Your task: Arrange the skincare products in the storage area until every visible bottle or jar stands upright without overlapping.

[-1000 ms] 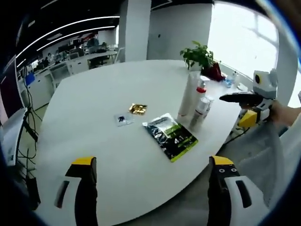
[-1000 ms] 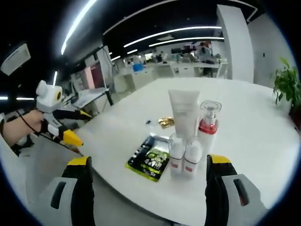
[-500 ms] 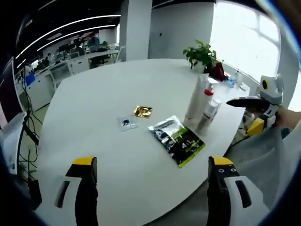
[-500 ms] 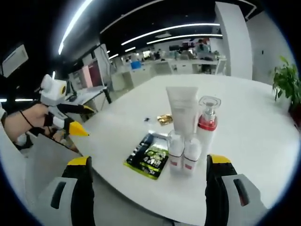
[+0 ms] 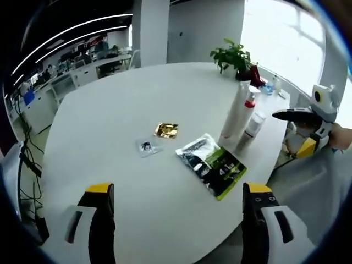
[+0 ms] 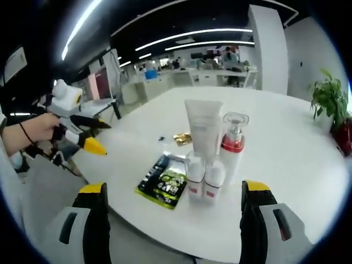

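Observation:
A white tube (image 6: 203, 127), a pump bottle with a red collar (image 6: 231, 147) and two small white bottles (image 6: 194, 176) (image 6: 213, 179) stand upright in a tight cluster near the table edge. From the other side, the tube (image 5: 234, 113), pump bottle (image 5: 249, 104) and a small bottle (image 5: 252, 125) stand at the right. My left gripper (image 5: 179, 220) is open over the near table edge, holding nothing. My right gripper (image 6: 173, 220) is open just short of the cluster, also holding nothing. Each gripper appears in the other's view, left (image 6: 82, 129) and right (image 5: 305, 115).
A green-and-black sachet (image 5: 212, 165) (image 6: 163, 187) lies flat beside the cluster. A gold sachet (image 5: 166, 130) and a small clear sachet (image 5: 146, 147) lie further in on the white table (image 5: 110, 110). A potted plant (image 5: 234, 55) stands at the far edge.
Both views have shifted slightly with the hands. The left gripper has come nearer to the table in the right gripper view. The products and sachets stay where they were.

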